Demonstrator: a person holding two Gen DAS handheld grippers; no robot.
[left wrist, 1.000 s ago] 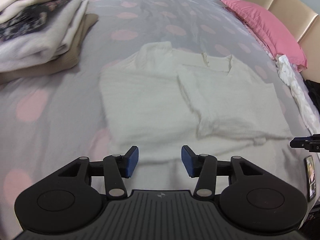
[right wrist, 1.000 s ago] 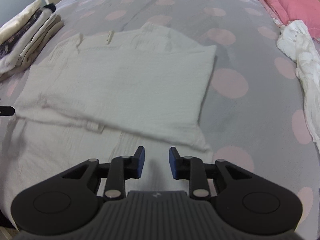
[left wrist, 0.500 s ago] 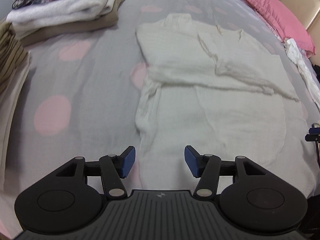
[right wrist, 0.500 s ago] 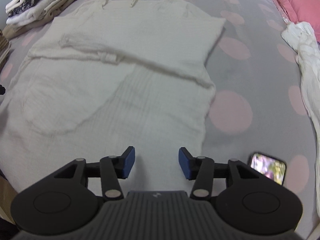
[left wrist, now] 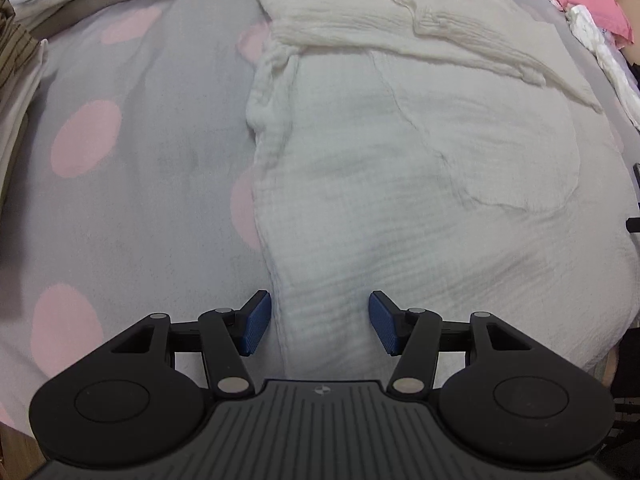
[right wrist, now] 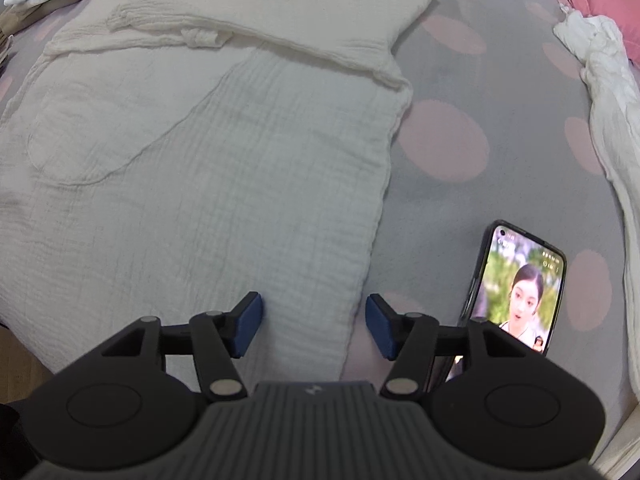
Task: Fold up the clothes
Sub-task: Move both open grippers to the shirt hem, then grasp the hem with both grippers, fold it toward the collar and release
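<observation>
Cream crinkled shirt (left wrist: 400,184) flat on grey pink-dotted bedspread (left wrist: 140,160), sleeves folded across. I see left gripper (left wrist: 319,322) and right gripper (right wrist: 313,325) both spread wide over hem corners, probably not touching. Phone (right wrist: 516,284) beside right gripper.

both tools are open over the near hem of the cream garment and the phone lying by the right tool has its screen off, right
Not quite: the phone has its screen on, showing a video, as the right wrist view shows. The rest holds: the left tool and the right tool are both open, each over a near corner of the cream garment.
</observation>
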